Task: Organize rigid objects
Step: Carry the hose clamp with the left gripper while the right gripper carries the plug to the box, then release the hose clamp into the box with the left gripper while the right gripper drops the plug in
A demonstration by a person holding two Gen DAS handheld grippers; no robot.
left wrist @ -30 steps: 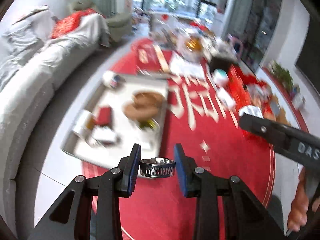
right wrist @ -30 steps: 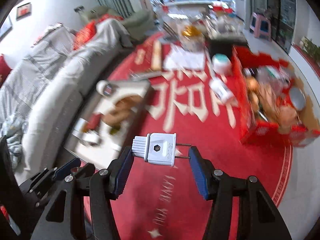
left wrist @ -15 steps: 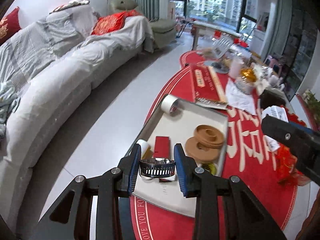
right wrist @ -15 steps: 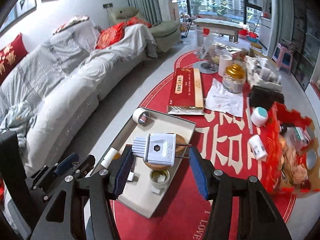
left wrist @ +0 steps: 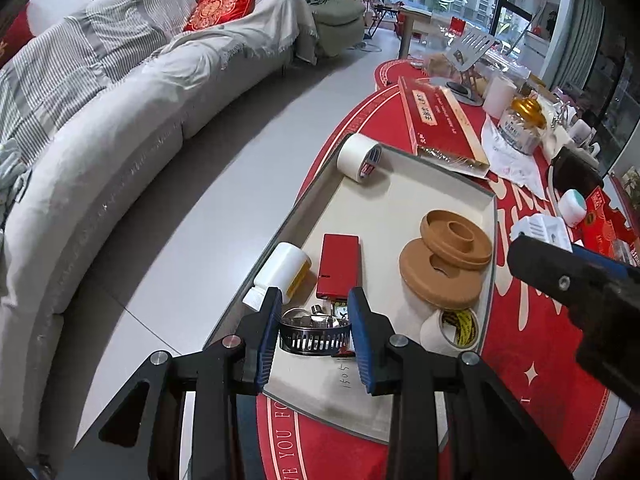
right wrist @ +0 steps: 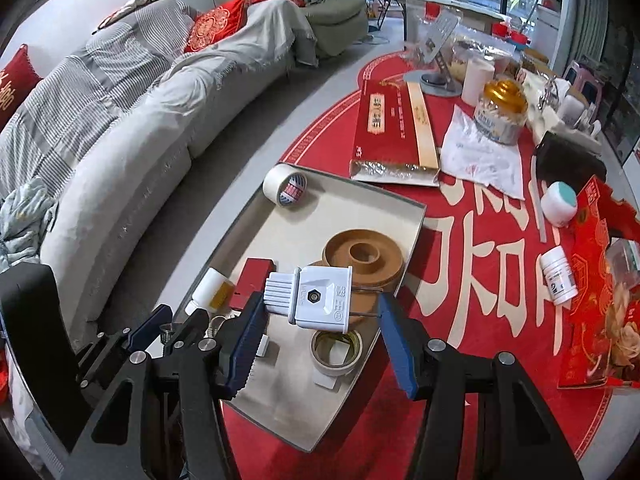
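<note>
My left gripper is shut on a metal hose clamp and hangs over the near left part of the grey tray. Under and beyond it lie a red box and a white bottle. My right gripper is shut on a white plug; its prongs rest against the right finger. It hovers above the tray, over a yellow-cored tape roll and two tan spools. A white tape roll stands in the far corner.
On the red round mat lie a long red box, a gold-lidded jar, a white pill bottle and a red carton. A grey sofa runs along the left, with bare floor between.
Both grippers have swung left from above the red mat to above the tray and come closer to it. The clamp and the plug stay gripped as before.
</note>
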